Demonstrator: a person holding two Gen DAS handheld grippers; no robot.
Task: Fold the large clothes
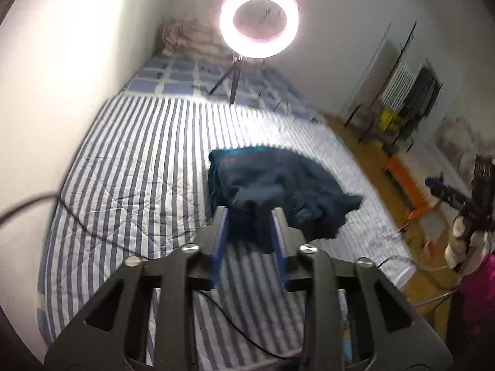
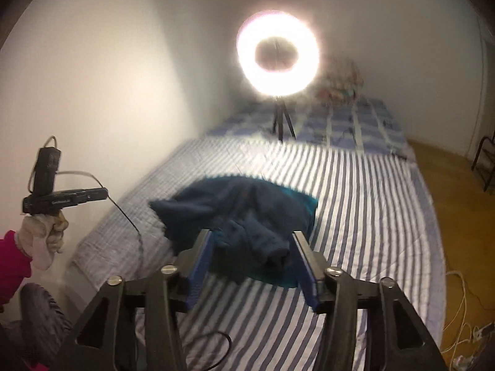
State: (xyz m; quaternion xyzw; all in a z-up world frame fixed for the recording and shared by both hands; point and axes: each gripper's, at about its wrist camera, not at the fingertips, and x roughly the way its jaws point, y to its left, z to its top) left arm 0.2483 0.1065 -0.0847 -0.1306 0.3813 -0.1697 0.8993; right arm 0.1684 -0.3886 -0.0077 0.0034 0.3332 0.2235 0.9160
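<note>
Black linkage arms and blue-padded fingers fill the bottom of each wrist view. On the left gripper [image 1: 250, 213] the jaws stand a little apart, and dark cloth shows in the gap between them; blur makes it impossible to tell whether the pads touch it or the cloth merely lies behind. On the right gripper [image 2: 252, 236] the jaws are spread wide, with the garment seen through the gap and neither pad pressing on it.

Beyond the fingertips lies the dark teal garment [image 2: 238, 216], a bulky bunched heap roughly folded, resting on the striped quilt [image 1: 133, 160] near the middle of the bed. One flap of it sticks out toward the bed's edge.

In the right wrist view the person's left hand [image 2: 41, 235], in a pale glove with a magenta sleeve [image 2: 10, 256], holds the other gripper up over the bed's side, well apart from the garment, a black cable hanging from it.

Farther up the bed, a checked blue sheet [image 1: 173, 75] carries a lit ring light [image 1: 259, 18] on a small tripod. A wooden floor [image 2: 464, 216] runs along the far side of the bed.
</note>
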